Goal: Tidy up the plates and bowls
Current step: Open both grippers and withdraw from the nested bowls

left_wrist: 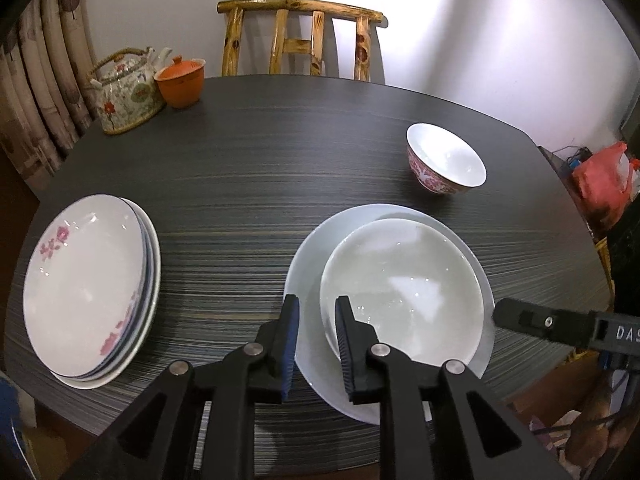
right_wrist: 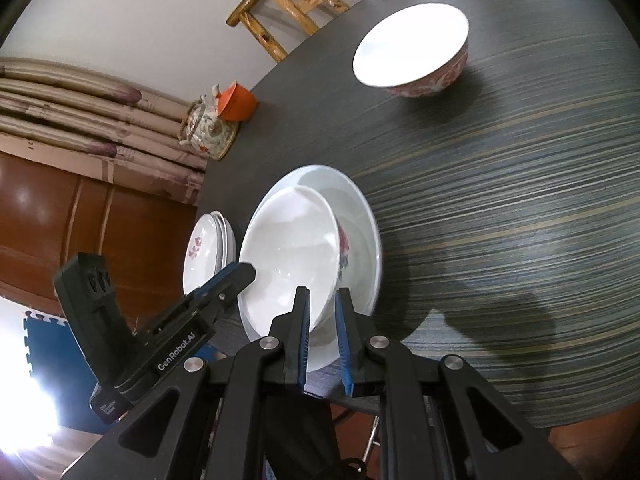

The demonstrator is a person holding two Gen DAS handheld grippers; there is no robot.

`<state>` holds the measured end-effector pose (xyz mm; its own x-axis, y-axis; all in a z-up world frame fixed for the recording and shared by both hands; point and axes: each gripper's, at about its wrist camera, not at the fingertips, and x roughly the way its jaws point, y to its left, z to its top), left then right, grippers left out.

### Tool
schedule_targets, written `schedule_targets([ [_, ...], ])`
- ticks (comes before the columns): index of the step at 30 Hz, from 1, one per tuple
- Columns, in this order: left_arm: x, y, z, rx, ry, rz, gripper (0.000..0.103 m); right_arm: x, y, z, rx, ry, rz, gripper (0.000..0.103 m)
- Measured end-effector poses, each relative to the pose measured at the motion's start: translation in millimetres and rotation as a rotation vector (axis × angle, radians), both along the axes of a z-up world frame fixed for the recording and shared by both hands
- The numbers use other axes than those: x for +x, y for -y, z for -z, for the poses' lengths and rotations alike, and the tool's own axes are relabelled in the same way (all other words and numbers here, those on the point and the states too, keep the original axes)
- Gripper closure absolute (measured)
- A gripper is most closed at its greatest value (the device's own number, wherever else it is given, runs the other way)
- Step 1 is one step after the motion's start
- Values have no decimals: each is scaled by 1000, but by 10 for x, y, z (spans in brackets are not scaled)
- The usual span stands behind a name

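Right gripper (right_wrist: 322, 334) is pinching the near rim of the white bowl (right_wrist: 292, 256), one finger inside, one outside. Left gripper (left_wrist: 316, 344) is straddling the same bowl's (left_wrist: 404, 288) rim with its fingers spread, not visibly clamping. The bowl is sitting in the large white plate (left_wrist: 308, 264), off-center toward its right side. Left of the large white plate, a stack of floral plates (left_wrist: 88, 288) is resting on the dark striped table (left_wrist: 260, 168). Beyond the plate, a pink-patterned bowl (left_wrist: 446, 158) is standing alone. Teapot (left_wrist: 126, 92) and orange cup (left_wrist: 180, 80) are sitting far back-left.
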<state>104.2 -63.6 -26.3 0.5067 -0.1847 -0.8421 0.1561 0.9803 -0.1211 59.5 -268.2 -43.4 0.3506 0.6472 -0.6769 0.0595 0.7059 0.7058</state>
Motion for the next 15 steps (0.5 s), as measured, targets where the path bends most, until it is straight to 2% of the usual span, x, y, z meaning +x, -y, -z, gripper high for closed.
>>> schedule_targets([
  [3,-29,20,-52,29,23,4,83,-30,71,-14,-14,24,22,88],
  [5,-31,41,-80,49,36,9,82,-54,149,-22,-24,40,43,82],
  [9,-31,72,-131,72,57,17,78,-92,313,-2,-34,55,77,80],
  [15,-21,161,-181,105,73,38,78,-119,612,52,-164,151,146,80],
])
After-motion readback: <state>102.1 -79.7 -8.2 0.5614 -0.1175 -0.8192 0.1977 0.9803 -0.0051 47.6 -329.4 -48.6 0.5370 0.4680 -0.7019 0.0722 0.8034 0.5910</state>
